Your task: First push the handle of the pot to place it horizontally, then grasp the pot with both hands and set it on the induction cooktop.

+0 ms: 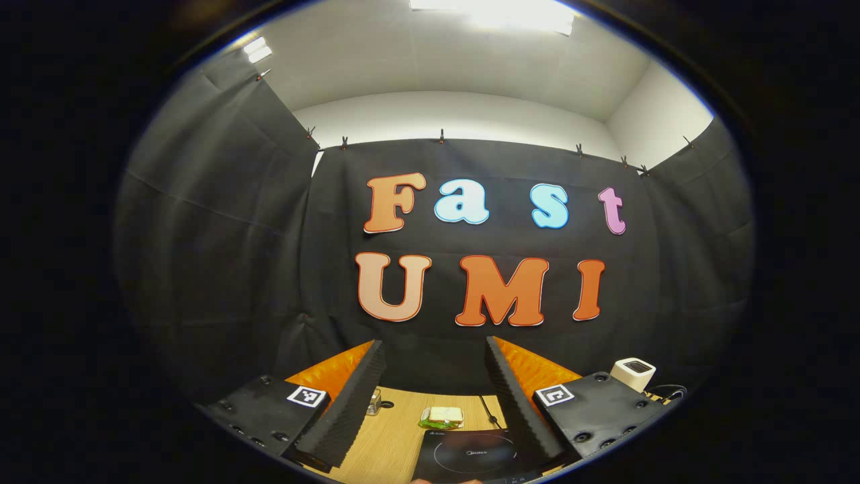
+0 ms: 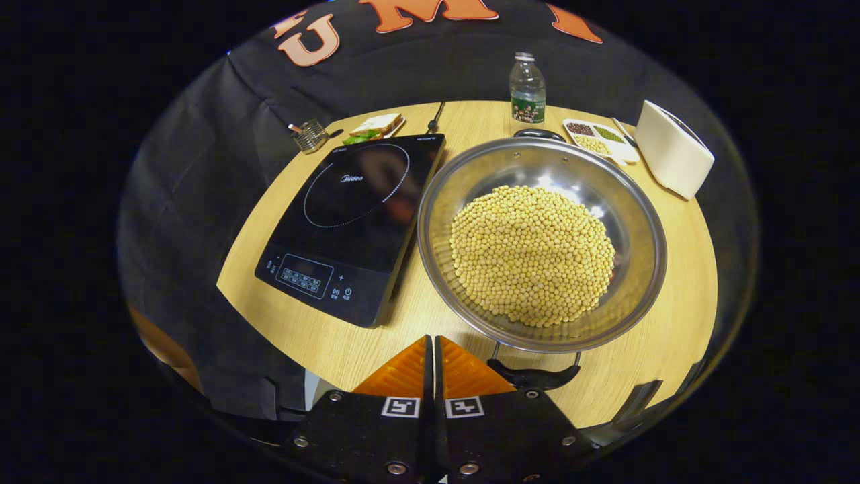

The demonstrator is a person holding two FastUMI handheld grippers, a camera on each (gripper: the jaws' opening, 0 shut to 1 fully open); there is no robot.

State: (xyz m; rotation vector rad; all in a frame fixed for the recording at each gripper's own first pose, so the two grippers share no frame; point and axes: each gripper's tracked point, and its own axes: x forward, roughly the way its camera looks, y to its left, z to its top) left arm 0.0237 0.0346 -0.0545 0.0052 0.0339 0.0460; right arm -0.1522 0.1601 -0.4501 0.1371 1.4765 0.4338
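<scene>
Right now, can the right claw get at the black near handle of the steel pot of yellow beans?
Probably yes: the right claw, shut, sits just beside the black near handle, with nothing between them.

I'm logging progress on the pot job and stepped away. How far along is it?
Little looks done: the pot, full of beans, sits on the table beside the induction cooktop, not on it. In hand: the right gripper, fingers together and empty, sits next to the near handle. The left gripper is open, raised. Left: grasping the pot with both grippers and moving it onto the cooktop.
</scene>
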